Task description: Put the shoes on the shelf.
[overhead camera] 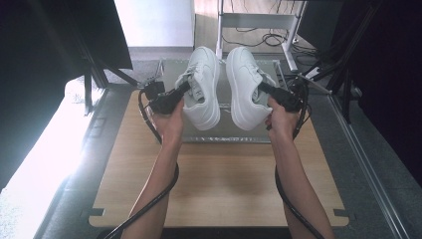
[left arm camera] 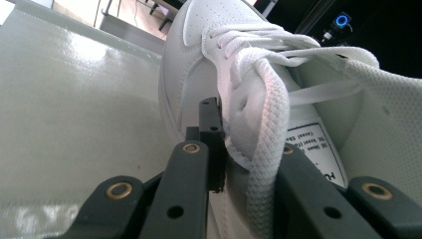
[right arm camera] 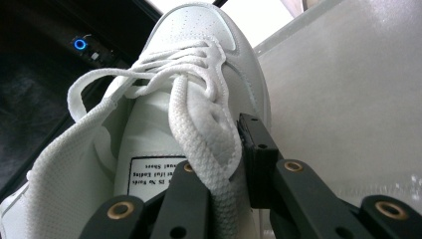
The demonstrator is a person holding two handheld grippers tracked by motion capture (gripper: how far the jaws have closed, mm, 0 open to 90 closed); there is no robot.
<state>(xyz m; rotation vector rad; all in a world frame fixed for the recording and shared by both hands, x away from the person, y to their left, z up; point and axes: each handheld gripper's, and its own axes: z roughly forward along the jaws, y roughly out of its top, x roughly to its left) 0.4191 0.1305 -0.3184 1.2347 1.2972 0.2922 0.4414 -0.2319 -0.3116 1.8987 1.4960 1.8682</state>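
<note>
I see two white lace-up sneakers held side by side above a grey mat, toes pointing away from the person. My left gripper is shut on the side wall of the left sneaker near its collar. In the left gripper view, one jaw of this gripper lies outside the sneaker and the other inside, with a lace draped over it. My right gripper is shut the same way on the right sneaker. The right gripper view shows that grip on the sneaker.
The mat lies at the far end of a wooden table. Behind it stand a white metal frame and floor cables. Dark stands flank both sides. A device with a blue light sits beyond the shoes.
</note>
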